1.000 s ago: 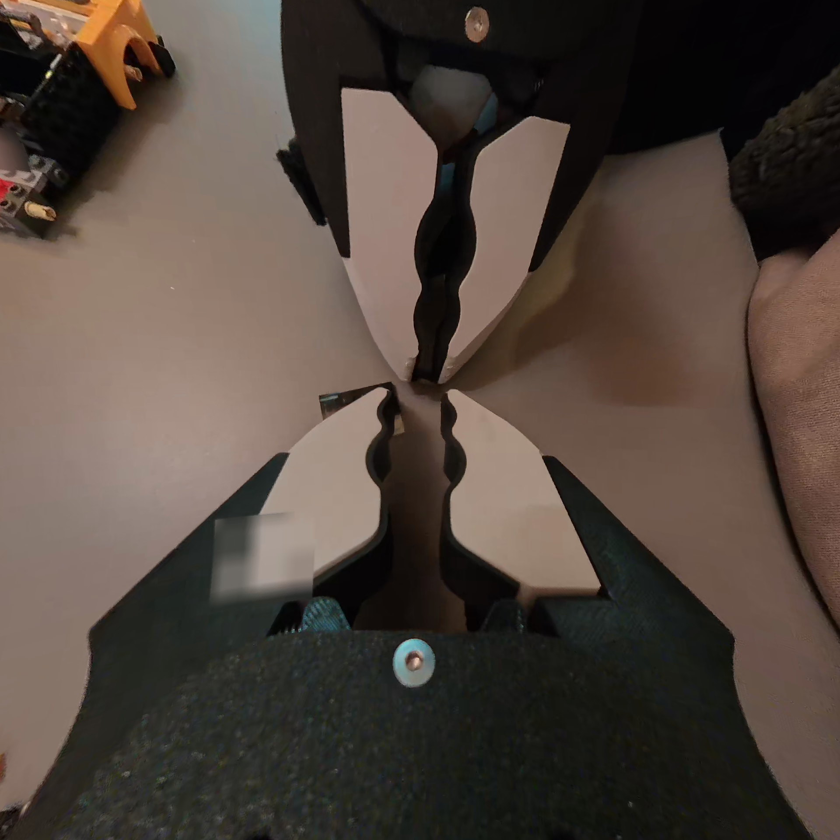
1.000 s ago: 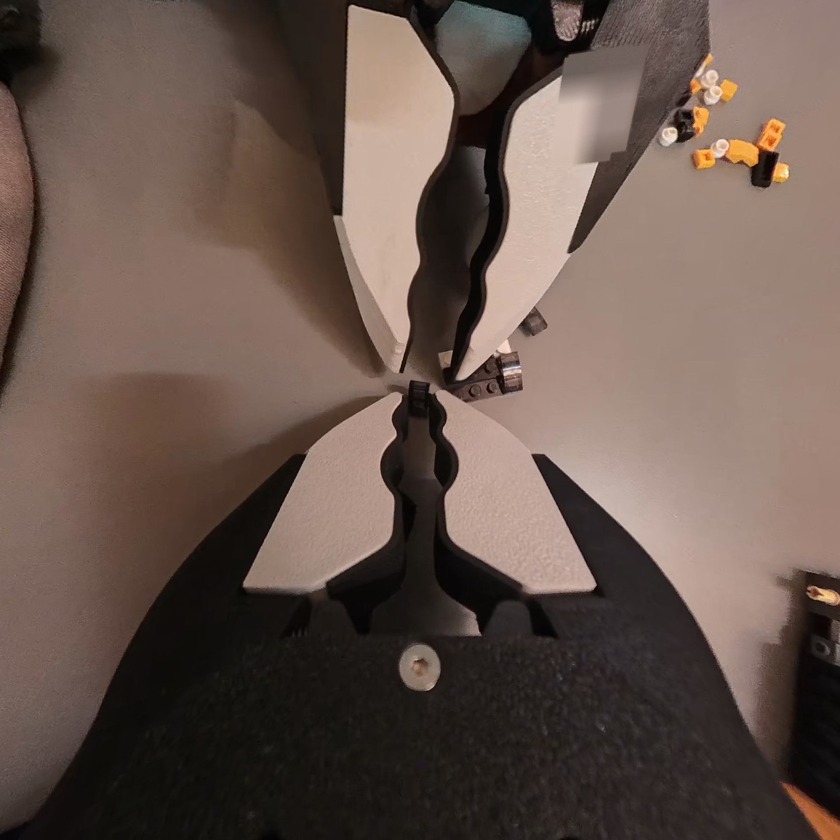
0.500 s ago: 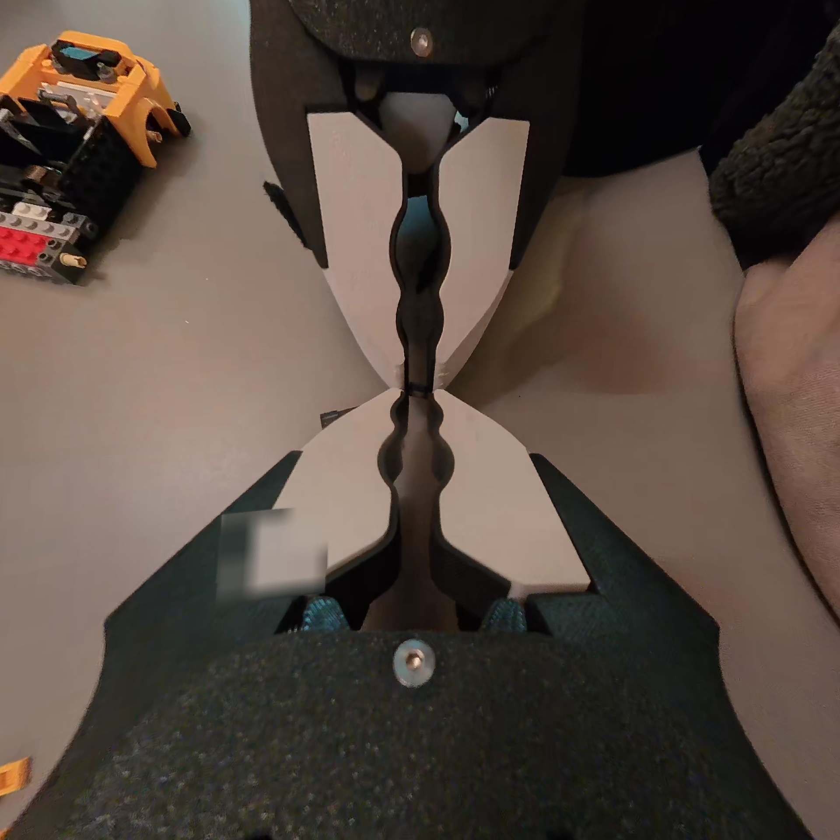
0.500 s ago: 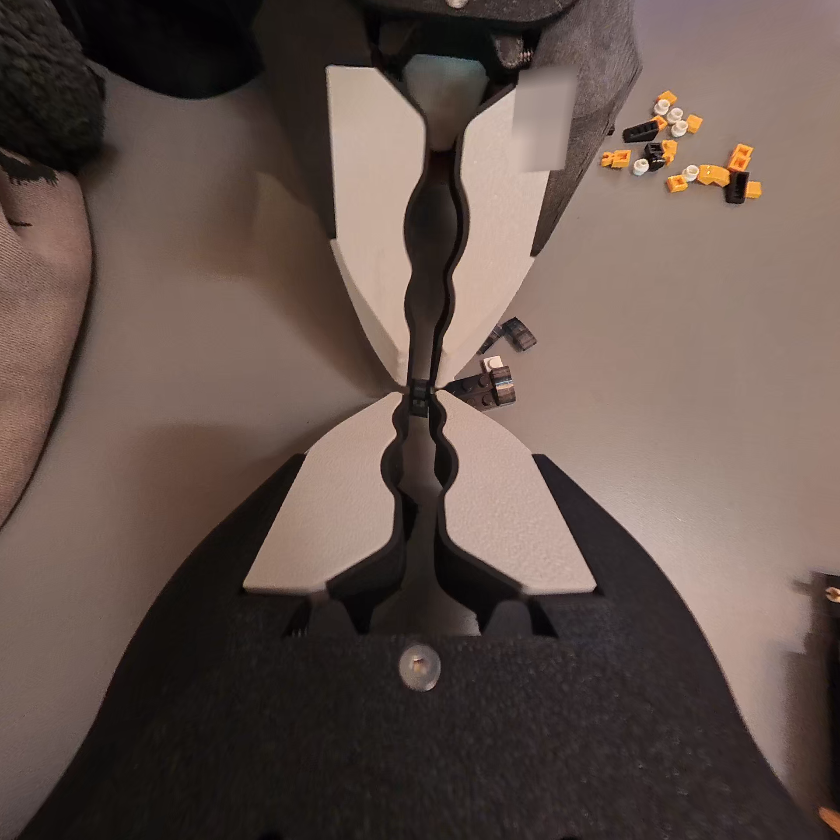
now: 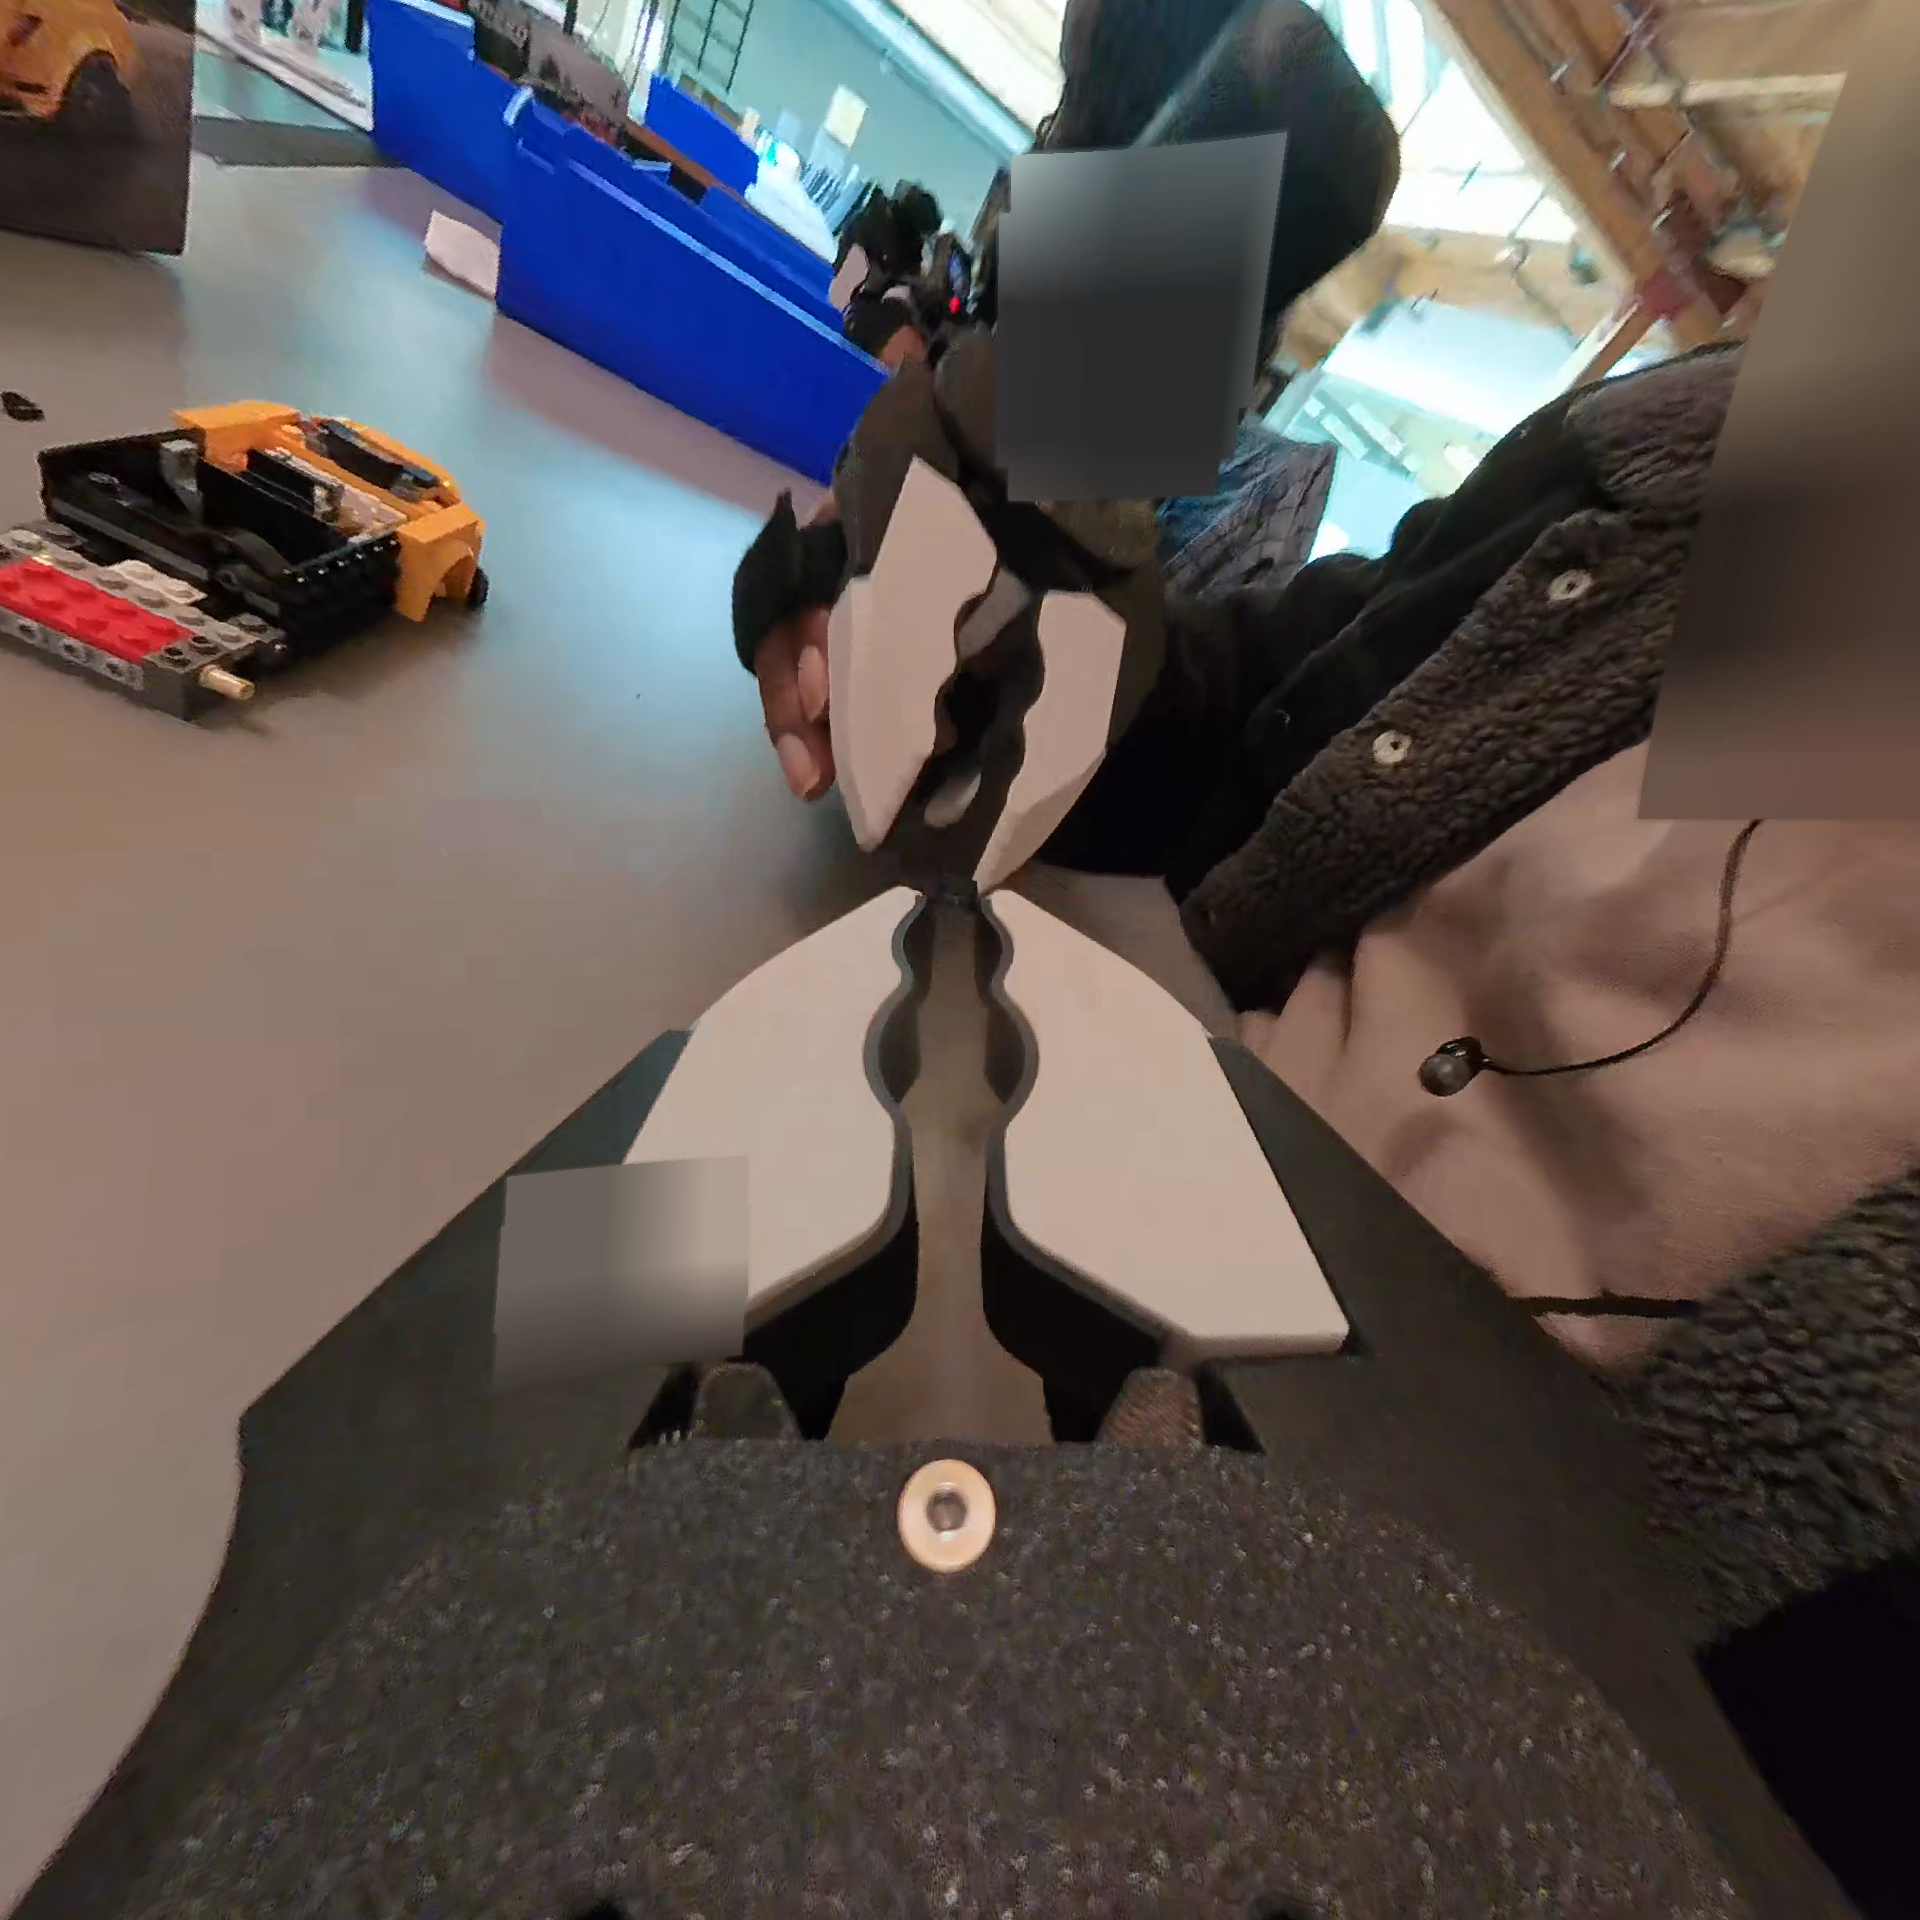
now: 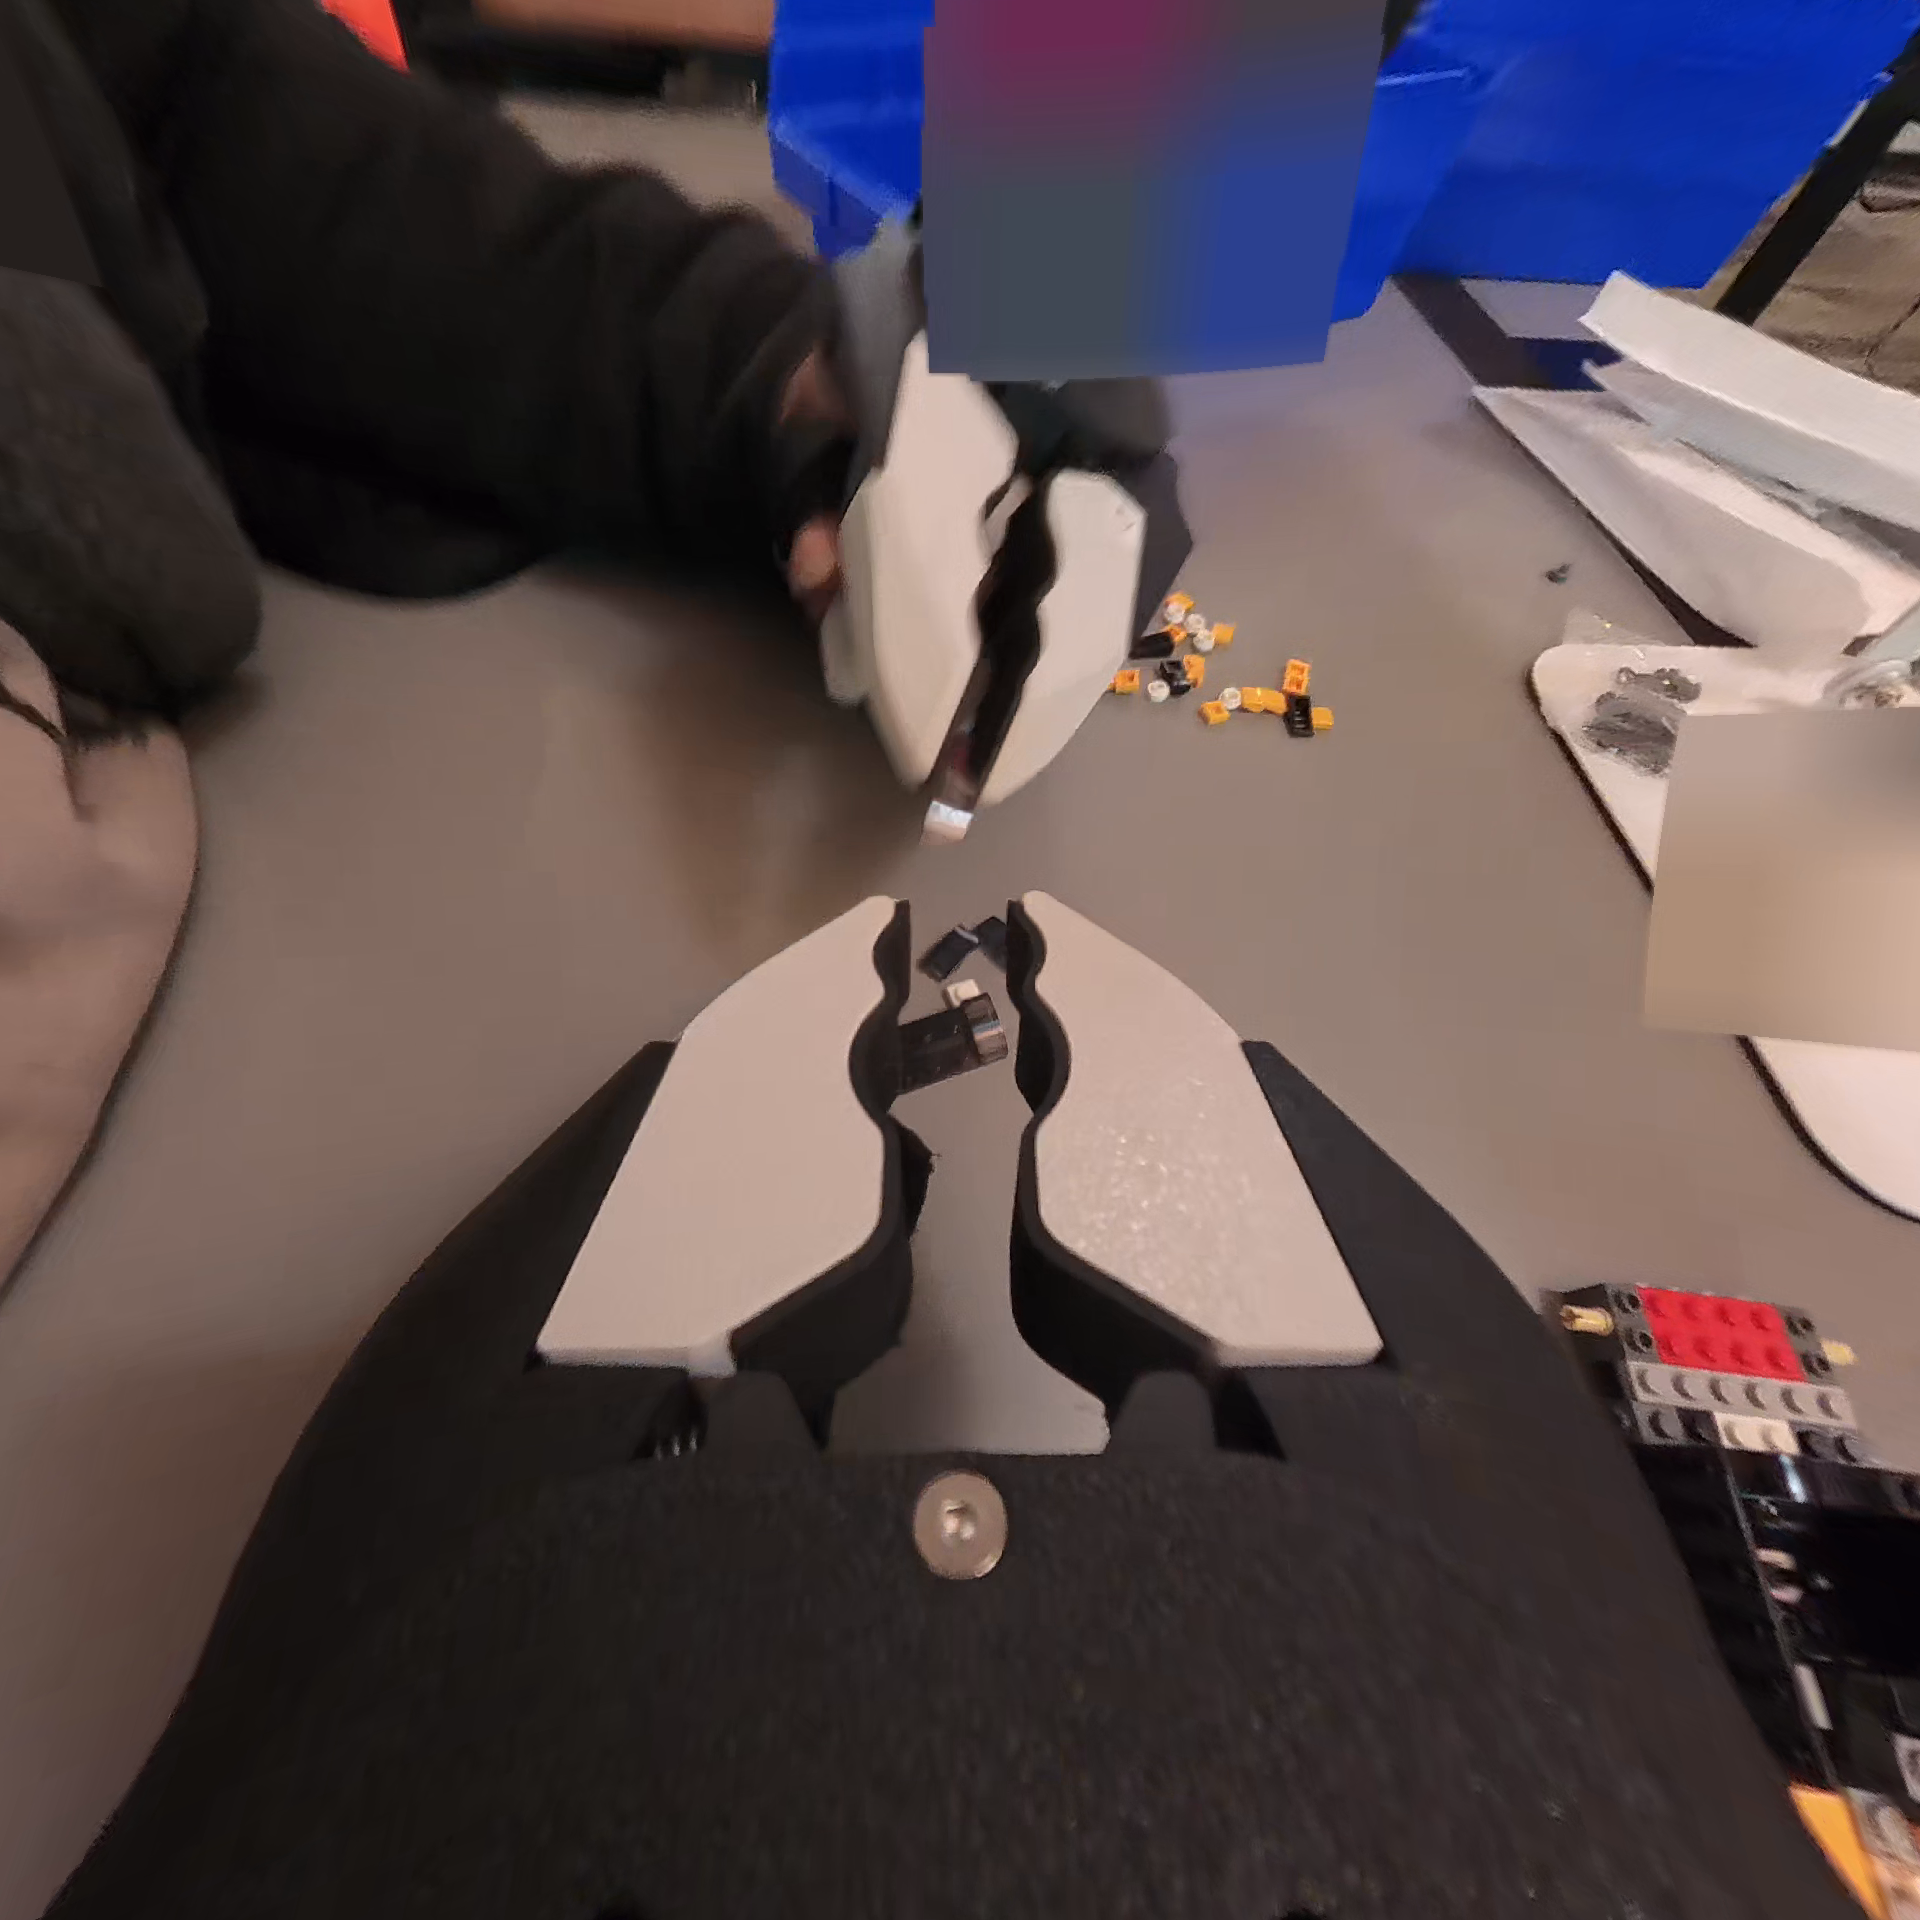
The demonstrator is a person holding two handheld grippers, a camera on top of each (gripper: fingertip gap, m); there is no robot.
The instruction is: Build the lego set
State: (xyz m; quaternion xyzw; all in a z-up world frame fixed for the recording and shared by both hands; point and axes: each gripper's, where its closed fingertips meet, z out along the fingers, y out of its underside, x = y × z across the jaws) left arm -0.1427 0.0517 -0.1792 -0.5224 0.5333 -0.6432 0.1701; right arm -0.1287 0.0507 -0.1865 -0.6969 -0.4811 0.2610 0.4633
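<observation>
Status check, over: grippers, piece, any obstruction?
Left gripper shut on small piece. Right gripper open over loose black parts. Part-built car off to one side, not in the way.

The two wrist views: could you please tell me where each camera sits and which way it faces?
Left wrist view: behind the left gripper, shut on a small lego piece, facing the person's jacket; the right gripper and hand opposite.
Right wrist view: behind the open right gripper, facing across the table at loose bricks, past a dark sleeve.
Shared: the half-built car, each other's gripper.
</observation>
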